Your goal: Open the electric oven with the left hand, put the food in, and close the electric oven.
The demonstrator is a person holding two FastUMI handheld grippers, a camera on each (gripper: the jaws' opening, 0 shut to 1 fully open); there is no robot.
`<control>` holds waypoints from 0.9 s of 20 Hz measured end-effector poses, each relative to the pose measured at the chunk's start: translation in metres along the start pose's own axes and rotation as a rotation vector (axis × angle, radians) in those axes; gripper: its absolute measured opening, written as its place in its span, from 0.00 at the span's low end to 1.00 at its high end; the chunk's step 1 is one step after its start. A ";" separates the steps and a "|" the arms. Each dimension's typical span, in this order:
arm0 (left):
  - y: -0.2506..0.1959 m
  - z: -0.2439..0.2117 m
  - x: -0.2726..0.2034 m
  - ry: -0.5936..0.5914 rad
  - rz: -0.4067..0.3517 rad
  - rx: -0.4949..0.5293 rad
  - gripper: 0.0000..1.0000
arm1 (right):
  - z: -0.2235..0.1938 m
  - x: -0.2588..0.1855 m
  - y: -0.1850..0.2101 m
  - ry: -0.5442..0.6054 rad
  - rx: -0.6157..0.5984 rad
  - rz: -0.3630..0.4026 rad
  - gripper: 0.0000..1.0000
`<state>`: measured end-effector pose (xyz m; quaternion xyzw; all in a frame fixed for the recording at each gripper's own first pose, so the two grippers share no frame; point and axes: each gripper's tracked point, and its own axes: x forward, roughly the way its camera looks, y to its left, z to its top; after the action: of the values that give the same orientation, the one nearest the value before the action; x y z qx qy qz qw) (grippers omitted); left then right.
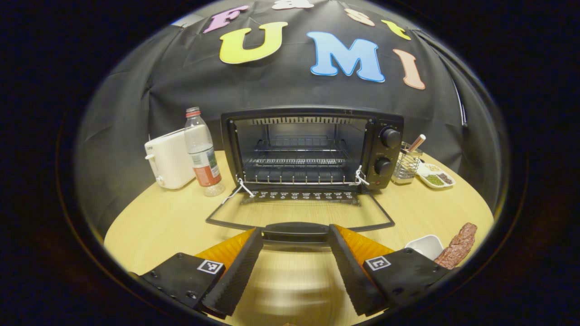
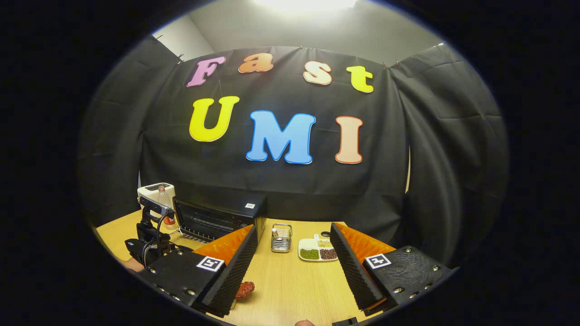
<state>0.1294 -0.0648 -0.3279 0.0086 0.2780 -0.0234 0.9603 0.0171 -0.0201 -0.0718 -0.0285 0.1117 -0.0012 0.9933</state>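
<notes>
Standing on the counter (image 1: 172, 213), the electric oven (image 1: 312, 149) has its door (image 1: 299, 217) folded down, the left hand-held gripper (image 1: 295, 246) spread wide at the handle (image 1: 295, 232), the right hand-held gripper (image 2: 293, 260) likewise spread, food (image 1: 457, 246) nearby.

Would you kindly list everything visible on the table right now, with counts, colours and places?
electric oven: 1, black, table centre, door folded down open
toaster: 1, white, left of oven
bottle: 1, clear with red cap, between toaster and oven
wire basket: 1, metal, right of oven
divided dish: 1, white, right of basket
small dish: 1, white, front right
food: 1, reddish-brown, beside small dish
table: 1, light wood
left hand-held gripper: 1, black-orange, open, by door handle
right hand-held gripper: 1, black-orange, open
</notes>
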 end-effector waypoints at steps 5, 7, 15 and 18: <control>0.012 0.041 -0.030 -0.096 0.015 -0.032 0.98 | -0.011 0.009 0.013 0.031 0.063 0.047 0.98; 0.016 0.067 -0.048 -0.149 0.014 -0.038 0.98 | -0.021 0.016 0.014 0.052 0.095 0.054 0.98; 0.045 0.152 -0.131 -0.356 0.031 -0.039 1.00 | -0.080 0.047 0.035 0.224 0.295 0.136 0.98; 0.060 0.166 -0.160 -0.397 0.048 -0.049 1.00 | -0.109 0.055 0.043 0.317 0.394 0.167 0.98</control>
<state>0.0861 -0.0033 -0.1020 -0.0130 0.0832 0.0053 0.9964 0.0468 0.0162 -0.1929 0.1755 0.2656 0.0546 0.9464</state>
